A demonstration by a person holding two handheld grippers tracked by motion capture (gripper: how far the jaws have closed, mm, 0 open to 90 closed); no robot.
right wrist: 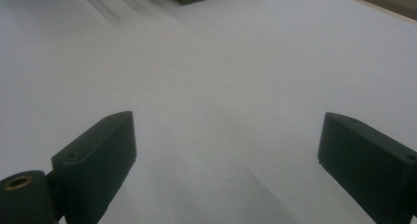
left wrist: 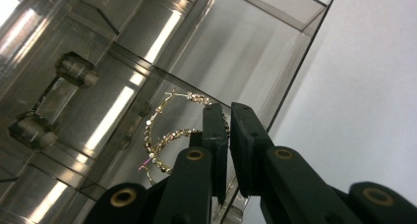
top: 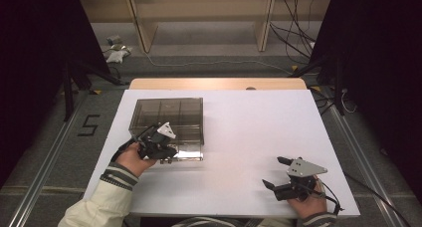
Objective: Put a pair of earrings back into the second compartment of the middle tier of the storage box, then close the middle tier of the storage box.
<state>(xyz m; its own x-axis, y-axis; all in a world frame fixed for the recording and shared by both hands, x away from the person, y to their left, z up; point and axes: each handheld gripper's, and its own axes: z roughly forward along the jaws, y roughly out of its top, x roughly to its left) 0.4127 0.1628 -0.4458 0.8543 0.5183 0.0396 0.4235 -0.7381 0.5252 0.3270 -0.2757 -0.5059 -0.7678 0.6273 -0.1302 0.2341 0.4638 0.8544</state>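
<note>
Our left gripper (left wrist: 229, 135) has its jaws clenched on the near front wall of the smoky clear plastic compartment box (top: 169, 120), at its corner nearest us. Just behind that wall, touching the jaws' far side, the gold beaded hoop earrings (left wrist: 169, 135) lie in the front compartment, hoops leaning along the wall. Our right gripper (top: 282, 174), jaws released and wide, waits well right of the box on the white desk (top: 259, 127).
</note>
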